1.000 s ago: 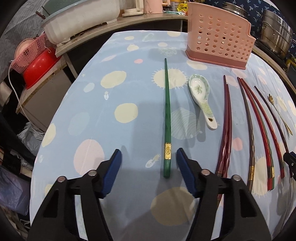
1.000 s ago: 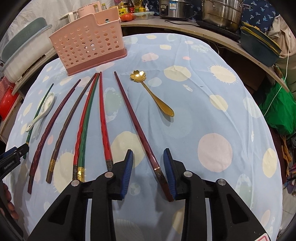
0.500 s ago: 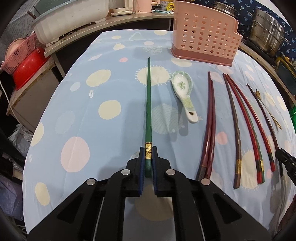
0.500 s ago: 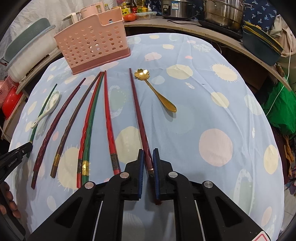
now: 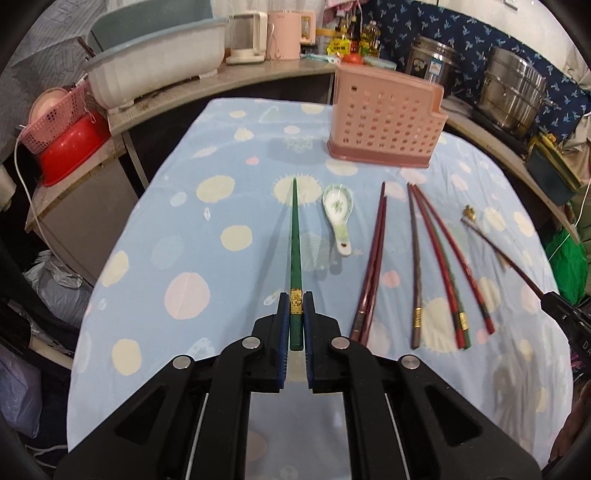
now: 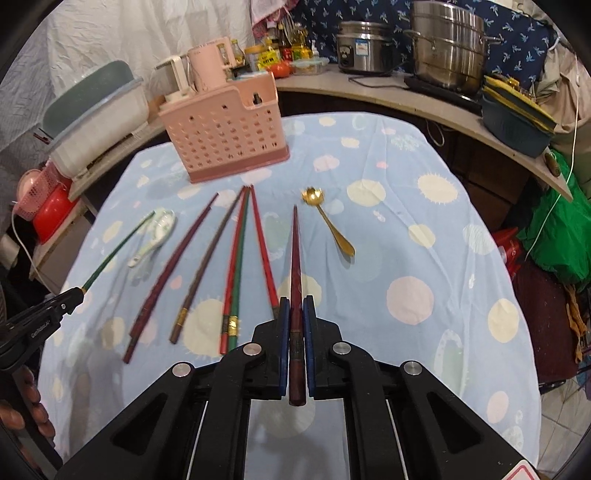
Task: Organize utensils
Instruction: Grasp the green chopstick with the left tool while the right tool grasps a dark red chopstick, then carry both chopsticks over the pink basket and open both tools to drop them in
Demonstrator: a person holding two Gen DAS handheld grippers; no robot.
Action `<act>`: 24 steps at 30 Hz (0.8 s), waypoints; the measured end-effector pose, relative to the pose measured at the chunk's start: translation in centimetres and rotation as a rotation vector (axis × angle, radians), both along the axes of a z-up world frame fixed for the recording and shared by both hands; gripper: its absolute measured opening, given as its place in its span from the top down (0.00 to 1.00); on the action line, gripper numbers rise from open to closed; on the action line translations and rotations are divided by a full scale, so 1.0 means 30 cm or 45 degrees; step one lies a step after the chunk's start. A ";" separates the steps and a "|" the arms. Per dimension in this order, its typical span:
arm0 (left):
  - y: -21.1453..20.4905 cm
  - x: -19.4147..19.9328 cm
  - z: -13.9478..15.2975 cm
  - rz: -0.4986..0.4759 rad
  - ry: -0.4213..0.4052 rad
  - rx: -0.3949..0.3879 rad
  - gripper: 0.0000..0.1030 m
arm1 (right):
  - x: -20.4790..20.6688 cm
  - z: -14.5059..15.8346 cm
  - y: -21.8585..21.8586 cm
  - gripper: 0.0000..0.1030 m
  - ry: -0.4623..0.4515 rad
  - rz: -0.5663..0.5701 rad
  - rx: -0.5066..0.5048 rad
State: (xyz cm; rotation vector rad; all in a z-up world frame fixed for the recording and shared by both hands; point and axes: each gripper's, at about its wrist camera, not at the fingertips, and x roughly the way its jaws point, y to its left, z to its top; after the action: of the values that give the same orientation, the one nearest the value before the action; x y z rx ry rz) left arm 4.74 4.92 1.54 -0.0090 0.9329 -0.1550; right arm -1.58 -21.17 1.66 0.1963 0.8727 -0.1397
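My left gripper (image 5: pixel 295 301) is shut on the thick end of a green chopstick (image 5: pixel 294 243), which is lifted off the cloth and points at the pink perforated utensil holder (image 5: pixel 384 122). My right gripper (image 6: pixel 295 304) is shut on a dark red chopstick (image 6: pixel 294 258), also raised above the table. Several red, brown and green chopsticks (image 6: pixel 232 266) lie side by side on the blue dotted tablecloth (image 6: pixel 406 229). A white ceramic spoon (image 5: pixel 338 212) and a gold spoon (image 6: pixel 327 218) lie among them. The pink utensil holder (image 6: pixel 225 133) stands at the far end of the table.
A curved counter behind the table carries a pale tub (image 5: pixel 155 66), a pink kettle (image 5: pixel 286 33), bottles and steel pots (image 6: pixel 448 40). A red basin and pink basket (image 5: pixel 59 122) sit at the left. A hand (image 6: pixel 22 398) shows at the lower left of the right wrist view.
Both grippers closed on their chopsticks, the green one at left and the dark red one at right, then rose, lifting them off the cloth. The table looks farther away now.
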 end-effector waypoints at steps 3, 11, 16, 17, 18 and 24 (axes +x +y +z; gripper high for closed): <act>0.009 -0.023 0.077 -0.004 -0.051 -0.020 0.93 | -0.024 0.071 0.005 0.93 -0.054 0.008 0.004; -0.014 -0.029 0.306 -0.063 -0.208 -0.047 0.93 | -0.029 0.300 0.013 0.93 -0.220 0.046 -0.016; -0.049 0.031 0.453 -0.117 -0.301 -0.079 0.93 | 0.035 0.424 -0.006 0.93 -0.303 0.075 -0.019; -0.054 0.045 0.480 -0.128 -0.318 -0.086 0.93 | 0.049 0.445 -0.007 0.93 -0.317 0.080 -0.020; -0.064 0.071 0.514 -0.145 -0.333 -0.094 0.93 | 0.069 0.469 -0.009 0.93 -0.332 0.087 -0.018; -0.131 0.190 0.680 -0.198 -0.454 -0.087 0.93 | 0.215 0.616 -0.032 0.93 -0.419 0.110 -0.019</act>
State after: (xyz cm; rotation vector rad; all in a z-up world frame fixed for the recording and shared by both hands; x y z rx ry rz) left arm 10.45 0.99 21.93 0.0273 0.5711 -0.3214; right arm 4.86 -22.13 20.14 0.1618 0.5512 -0.0316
